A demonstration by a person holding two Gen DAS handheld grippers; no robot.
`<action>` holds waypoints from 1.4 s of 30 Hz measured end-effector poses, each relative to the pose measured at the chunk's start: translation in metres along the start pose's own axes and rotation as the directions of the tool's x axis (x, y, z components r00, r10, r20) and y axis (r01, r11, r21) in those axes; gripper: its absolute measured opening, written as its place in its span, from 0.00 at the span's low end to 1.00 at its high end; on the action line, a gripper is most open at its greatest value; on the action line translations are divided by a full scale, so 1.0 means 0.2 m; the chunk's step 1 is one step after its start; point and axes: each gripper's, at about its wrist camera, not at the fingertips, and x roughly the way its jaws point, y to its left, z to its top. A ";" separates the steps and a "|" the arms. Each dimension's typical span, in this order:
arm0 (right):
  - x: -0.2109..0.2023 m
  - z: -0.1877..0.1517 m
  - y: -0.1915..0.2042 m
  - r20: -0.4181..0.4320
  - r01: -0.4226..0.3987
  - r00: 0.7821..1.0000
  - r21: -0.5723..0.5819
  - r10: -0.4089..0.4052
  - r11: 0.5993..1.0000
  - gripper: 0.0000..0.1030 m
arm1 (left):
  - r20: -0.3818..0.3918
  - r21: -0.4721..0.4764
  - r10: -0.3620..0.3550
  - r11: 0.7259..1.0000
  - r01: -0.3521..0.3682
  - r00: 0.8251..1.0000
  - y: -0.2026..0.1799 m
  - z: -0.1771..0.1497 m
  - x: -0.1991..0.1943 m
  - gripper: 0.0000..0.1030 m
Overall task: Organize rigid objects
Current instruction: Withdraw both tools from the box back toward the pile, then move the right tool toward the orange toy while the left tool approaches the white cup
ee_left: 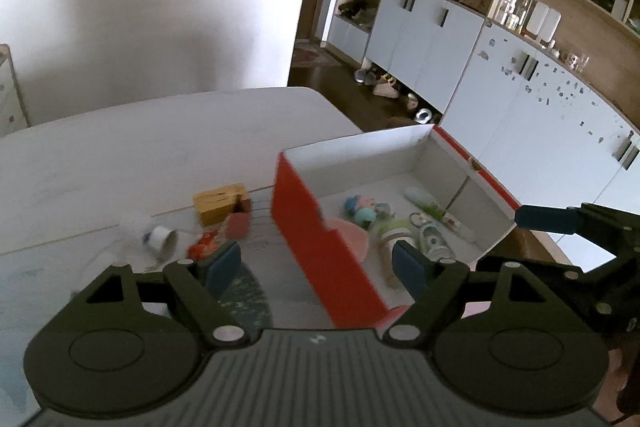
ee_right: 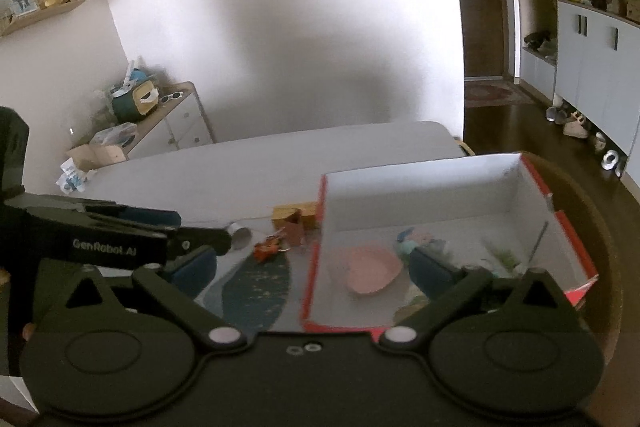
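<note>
The wide pale table point(ee_left: 140, 147) fills the middle of both views and carries everything. On it, in the right half of each frame, stands the open red cardboard box with white inside walls point(ee_left: 304, 227), which seems to serve as the collecting place, since several small things already lie on its floor: a flat pink heart-shaped dish point(ee_right: 370, 269) near the red wall, a round teal and pink toy point(ee_left: 362, 213), and a long white tube with green print point(ee_left: 438, 213) toward the far side. The left tongs point(ee_left: 318, 265) hang above the near red wall, released and holding nothing, one finger on each side of it. The right tongs point(ee_right: 316, 269) are also spread wide and empty, over the same edge of the box. Outside the box, left of centre in the frames, the things still to sort wait together: a yellow wooden block point(ee_left: 220, 203), a small brownish-red cube point(ee_left: 237, 225) just beside it, a white ceramic cup lying on its side point(ee_left: 162, 241), and a small orange figure point(ee_left: 202, 247). I judge the task about half done.
</note>
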 end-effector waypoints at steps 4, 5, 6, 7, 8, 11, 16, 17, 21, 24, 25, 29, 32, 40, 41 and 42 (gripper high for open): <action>0.03 -0.02 0.11 0.001 -0.007 1.000 -0.004 0.007 1.000 1.00 | 0.013 -0.025 -0.007 1.000 0.007 1.000 0.12 -0.02 -0.05 0.87; 0.03 -0.02 0.13 0.000 -0.008 1.000 -0.006 0.008 1.000 1.00 | 0.017 -0.028 -0.004 1.000 0.004 1.000 0.16 -0.02 -0.07 0.91; 0.05 -0.03 0.16 -0.001 -0.008 1.000 -0.006 0.008 1.000 1.00 | 0.017 -0.028 0.003 1.000 -0.002 1.000 0.19 -0.03 -0.08 0.99; 0.06 -0.03 0.19 -0.002 -0.009 1.000 -0.006 0.009 1.000 0.99 | 0.019 -0.028 0.008 1.000 -0.007 1.000 0.22 -0.03 -0.08 1.00; 0.07 -0.04 0.21 -0.004 -0.011 1.000 -0.006 0.011 1.000 0.99 | 0.023 -0.027 0.010 1.000 -0.009 1.000 0.25 -0.04 -0.09 1.00; 0.10 -0.05 0.27 -0.002 -0.016 1.000 -0.015 0.016 1.000 1.00 | 0.023 -0.039 0.028 0.999 -0.027 0.999 0.36 -0.06 -0.11 1.00; 0.18 -0.05 0.36 -0.025 -0.033 0.999 -0.023 0.033 0.999 1.00 | 0.036 -0.072 0.067 0.995 -0.064 0.997 0.51 -0.09 -0.11 1.00; 0.20 -0.05 0.38 -0.030 -0.043 0.999 -0.031 0.042 0.999 0.99 | 0.037 -0.077 0.073 0.995 -0.070 0.997 0.53 -0.09 -0.10 1.00; 0.30 -0.05 0.43 -0.051 -0.052 0.998 -0.071 0.048 0.996 0.99 | 0.036 -0.113 0.101 0.989 -0.097 0.994 0.63 -0.10 -0.04 1.00; 0.37 -0.04 0.44 -0.049 -0.038 0.998 -0.099 0.034 0.994 0.99 | 0.026 -0.128 0.123 0.985 -0.118 0.992 0.69 -0.11 0.03 1.00; 0.40 -0.04 0.43 -0.053 -0.033 0.998 -0.107 0.027 0.994 0.99 | 0.024 -0.127 0.129 0.984 -0.125 0.991 0.71 -0.12 0.05 1.00; 0.50 0.01 0.38 -0.067 -0.028 0.998 -0.098 0.021 0.995 0.99 | 0.025 -0.096 0.167 0.982 -0.164 0.986 0.75 -0.12 0.15 1.00; 0.57 0.05 0.37 -0.075 -0.026 0.997 -0.103 0.019 0.994 0.99 | 0.013 -0.087 0.179 0.980 -0.178 0.984 0.80 -0.14 0.23 1.00; 0.81 0.11 0.36 -0.111 0.017 0.994 -0.049 -0.022 0.999 0.94 | 0.017 -0.044 0.196 0.980 -0.195 0.980 0.79 -0.16 0.40 1.00; 0.84 0.11 0.36 -0.120 0.023 0.992 -0.039 -0.027 0.999 0.93 | 0.019 -0.031 0.195 0.980 -0.195 0.981 0.78 -0.16 0.42 1.00; 0.86 0.12 0.36 -0.124 0.030 0.992 -0.032 -0.034 0.999 0.92 | 0.018 -0.023 0.194 0.981 -0.194 0.981 0.78 -0.16 0.44 1.00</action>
